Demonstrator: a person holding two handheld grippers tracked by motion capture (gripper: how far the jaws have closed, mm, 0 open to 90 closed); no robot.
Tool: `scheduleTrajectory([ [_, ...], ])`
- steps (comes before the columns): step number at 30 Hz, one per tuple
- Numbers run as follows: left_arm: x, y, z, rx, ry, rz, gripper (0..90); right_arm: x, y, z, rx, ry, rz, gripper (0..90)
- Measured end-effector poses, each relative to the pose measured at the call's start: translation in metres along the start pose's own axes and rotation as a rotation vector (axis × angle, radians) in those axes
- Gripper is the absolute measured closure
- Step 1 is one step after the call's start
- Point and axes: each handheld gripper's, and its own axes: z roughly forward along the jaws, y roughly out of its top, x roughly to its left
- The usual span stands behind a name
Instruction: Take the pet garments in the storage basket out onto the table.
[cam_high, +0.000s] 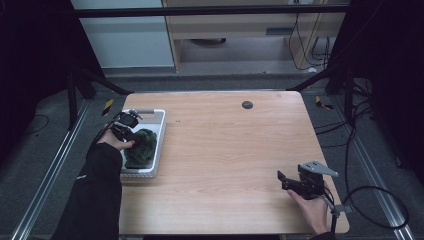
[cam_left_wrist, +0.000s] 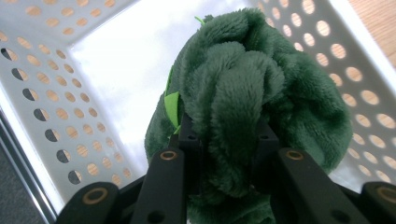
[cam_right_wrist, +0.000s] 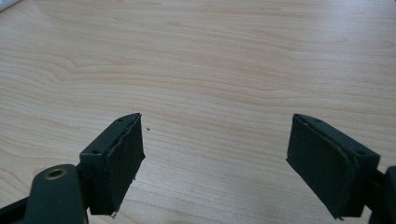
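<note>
A dark green plush toy (cam_high: 141, 146) lies in a white perforated tray (cam_high: 159, 131) at the table's left edge. My left gripper (cam_high: 131, 134) reaches into the tray from the left and is shut on a fold of the plush toy (cam_left_wrist: 247, 88), whose fabric is squeezed between the black jaws; a bright green tag (cam_left_wrist: 172, 106) sticks out at its side. My right gripper (cam_high: 283, 181) rests low near the table's front right corner, pointing left. Its jaws stand wide apart over bare wood, and the right gripper (cam_right_wrist: 215, 163) holds nothing.
The tray's perforated wall (cam_left_wrist: 51, 116) rises close on either side of the plush. A small black round cap (cam_high: 247, 104) sits at the table's far edge. Cables (cam_high: 380, 200) trail on the floor to the right. Light wood tabletop (cam_high: 230, 145) spans between the two hands.
</note>
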Motion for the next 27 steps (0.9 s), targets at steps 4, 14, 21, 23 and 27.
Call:
scheduleTrajectory([
  [4,0.001,-0.002,-0.010,-0.037,-0.017,0.005,73.7,0.000,0.000,0.000,0.000,-0.003,-0.004,18.4],
  [14,0.005,-0.003,-0.059,-0.109,0.014,0.042,73.9,0.000,0.000,0.000,0.003,0.000,0.001,18.4],
  [21,0.001,-0.007,-0.091,-0.162,0.012,0.081,73.9,0.001,0.000,0.000,0.001,-0.003,-0.003,18.3],
  [23,-0.001,-0.007,-0.097,-0.169,0.010,0.096,73.9,0.001,0.000,0.000,0.001,-0.004,-0.005,18.3],
  [27,-0.007,-0.009,-0.108,-0.173,-0.004,0.128,73.9,0.001,0.000,0.000,0.001,-0.006,-0.006,18.3],
])
